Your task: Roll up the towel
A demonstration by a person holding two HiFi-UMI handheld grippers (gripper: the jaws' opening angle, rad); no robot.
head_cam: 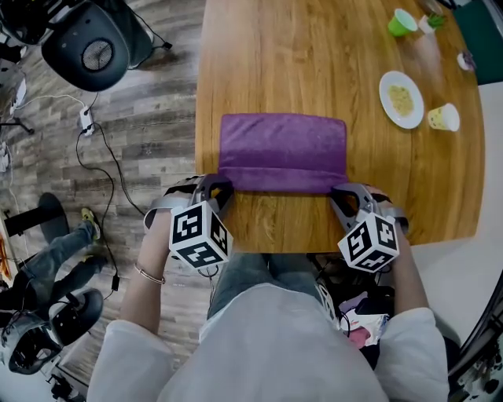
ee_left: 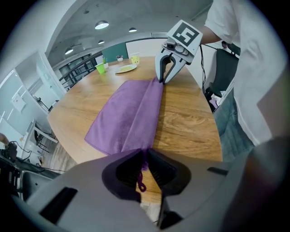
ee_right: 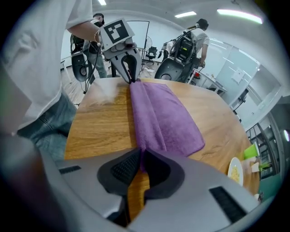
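Observation:
A purple towel (head_cam: 281,149) lies flat on the wooden table (head_cam: 314,63), its near edge folded over into a narrow band. My left gripper (head_cam: 218,191) is shut on the towel's near left corner (ee_left: 143,156), a small loop of cloth hanging between the pads. My right gripper (head_cam: 343,195) is shut on the near right corner (ee_right: 141,154). In the left gripper view the right gripper (ee_left: 165,78) pinches the far end of the fold. From the right gripper view I see the left gripper (ee_right: 130,74) doing the same at its end.
A white plate with food (head_cam: 401,98), a yellow cup (head_cam: 445,117) and a green cup (head_cam: 402,22) stand at the table's far right. Office chairs (head_cam: 86,43) and cables (head_cam: 98,149) are on the floor to the left. Two people (ee_right: 199,34) stand beyond the table.

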